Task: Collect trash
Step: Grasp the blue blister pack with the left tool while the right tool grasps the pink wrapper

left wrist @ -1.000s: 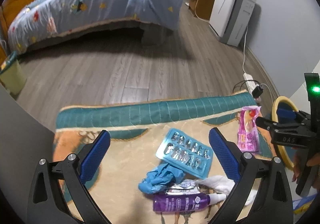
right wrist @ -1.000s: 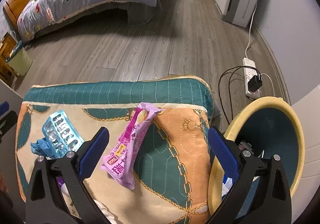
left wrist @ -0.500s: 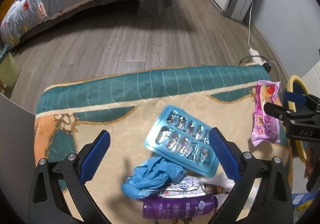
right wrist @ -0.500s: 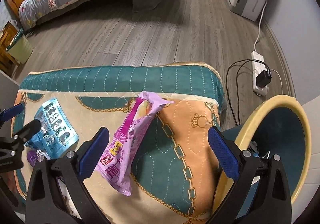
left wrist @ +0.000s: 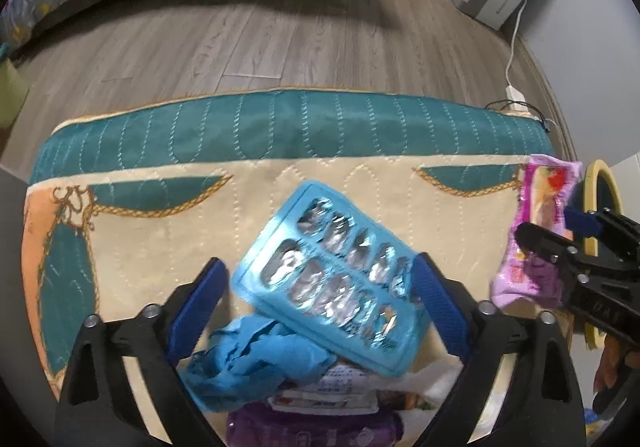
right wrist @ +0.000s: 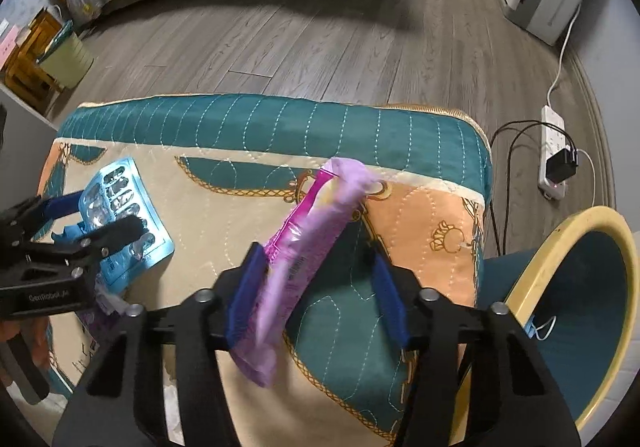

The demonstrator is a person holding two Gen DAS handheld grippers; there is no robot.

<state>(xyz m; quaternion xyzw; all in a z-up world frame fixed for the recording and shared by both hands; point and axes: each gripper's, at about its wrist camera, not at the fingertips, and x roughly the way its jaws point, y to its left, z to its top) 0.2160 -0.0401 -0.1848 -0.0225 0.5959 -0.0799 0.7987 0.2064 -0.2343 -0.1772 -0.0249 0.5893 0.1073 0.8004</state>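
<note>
while both hands work over the quilted cover [left wrist: 280, 135], the left gripper [left wrist: 316, 287] points steeply down at the blue blister tray [left wrist: 332, 279], which lies tilted on the cream middle of that cover. its blue fingers [left wrist: 434, 299] stand on either side of the tray; they have just been closing a little. the right-hand pad sits at the tray's edge, but whether it presses there cannot be told, and the left-hand pad stands apart from it. the tray's lower end rests on a crumpled blue glove [left wrist: 256, 363], which lies at the near edge of the cover with a purple bottle [left wrist: 312, 427] and a white packet [left wrist: 340, 391] just beside it.

the right gripper [right wrist: 316, 287] is over the right-hand part of the cover, its jaws part closed and just now closing. the pink wrapper [right wrist: 308, 247] runs between them. the left pad touches the wrapper's side; the right pad is clear of it, so there is no grip.

a yellow-rimmed bin [right wrist: 560, 243] with a dark blue inside stands just beyond the cover's right edge. a white power strip [right wrist: 554, 151] with a black plug lies on the wooden floor [right wrist: 320, 39] past that same edge.
</note>
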